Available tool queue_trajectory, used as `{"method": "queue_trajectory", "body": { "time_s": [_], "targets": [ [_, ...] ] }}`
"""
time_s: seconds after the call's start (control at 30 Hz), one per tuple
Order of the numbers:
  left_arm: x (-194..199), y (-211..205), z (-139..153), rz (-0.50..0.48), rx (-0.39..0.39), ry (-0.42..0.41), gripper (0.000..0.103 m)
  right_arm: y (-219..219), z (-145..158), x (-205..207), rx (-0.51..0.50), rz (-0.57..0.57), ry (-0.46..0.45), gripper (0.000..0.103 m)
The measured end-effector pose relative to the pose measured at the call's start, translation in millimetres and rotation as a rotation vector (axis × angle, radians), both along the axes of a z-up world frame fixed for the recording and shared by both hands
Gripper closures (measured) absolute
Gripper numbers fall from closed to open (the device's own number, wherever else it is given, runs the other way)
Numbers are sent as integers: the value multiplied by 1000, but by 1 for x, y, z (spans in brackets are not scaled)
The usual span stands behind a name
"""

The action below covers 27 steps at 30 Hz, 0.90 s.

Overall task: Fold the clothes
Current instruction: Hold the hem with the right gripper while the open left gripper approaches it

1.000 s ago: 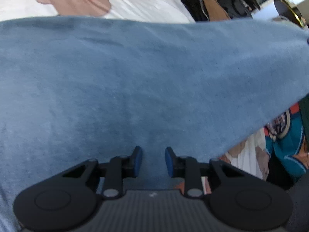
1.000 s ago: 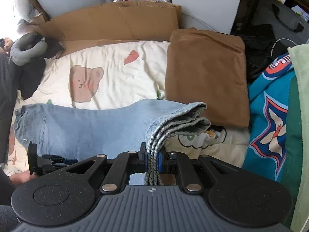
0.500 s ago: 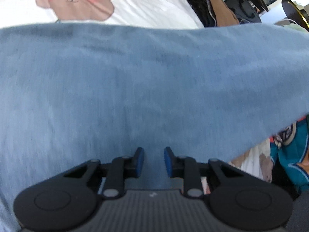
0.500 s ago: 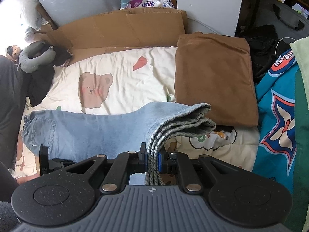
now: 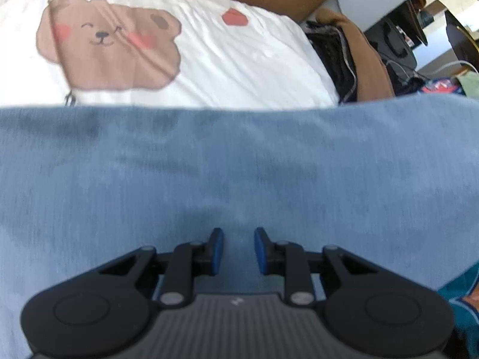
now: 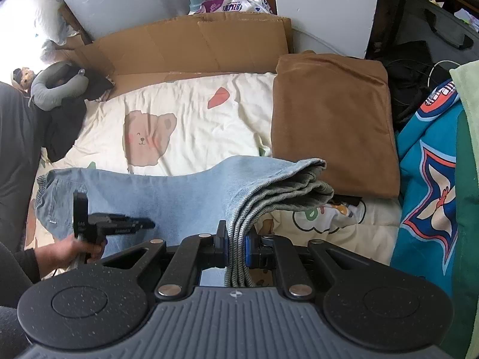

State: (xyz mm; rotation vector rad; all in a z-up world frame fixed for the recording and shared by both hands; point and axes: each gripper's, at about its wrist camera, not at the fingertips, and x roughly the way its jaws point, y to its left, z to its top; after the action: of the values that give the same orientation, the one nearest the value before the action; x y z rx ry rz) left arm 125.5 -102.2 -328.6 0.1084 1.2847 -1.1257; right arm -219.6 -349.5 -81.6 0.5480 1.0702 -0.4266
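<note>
With the right gripper point(image 6: 236, 246) clamped on the jeans point(image 6: 179, 197) hems, we carry them level toward the waistband, the left gripper point(image 5: 238, 246), jaws apart, seemingly pinning mid-leg.

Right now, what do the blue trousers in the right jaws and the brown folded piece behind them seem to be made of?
The jeans look like light-washed cotton denim: faded matte blue outside, greyish woven underside at the bunched hem, a stitched back pocket. The brown folded garment seems a soft, matte, brushed fabric, maybe fleece or suede-like knit; its even surface shows no weave, so I cannot be sure.
</note>
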Motion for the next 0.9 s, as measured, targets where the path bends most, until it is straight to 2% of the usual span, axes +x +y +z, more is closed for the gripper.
{"method": "queue_trajectory", "body": {
  "time_s": [0.27,0.5,0.73,0.9],
  "targets": [
    [24,-26,-3,54,-10,-23,78,4,2,9,-19,3,-2,94],
    [42,-37,-7,85,-25,-26,78,7,17,22,-32,36,-1,94],
    [38,-29,-5,102,-30,0,78,17,40,43,-52,85,-18,94],
    [10,4,3,88,-34,3,78,26,57,61,-49,132,-29,94]
  ]
}}
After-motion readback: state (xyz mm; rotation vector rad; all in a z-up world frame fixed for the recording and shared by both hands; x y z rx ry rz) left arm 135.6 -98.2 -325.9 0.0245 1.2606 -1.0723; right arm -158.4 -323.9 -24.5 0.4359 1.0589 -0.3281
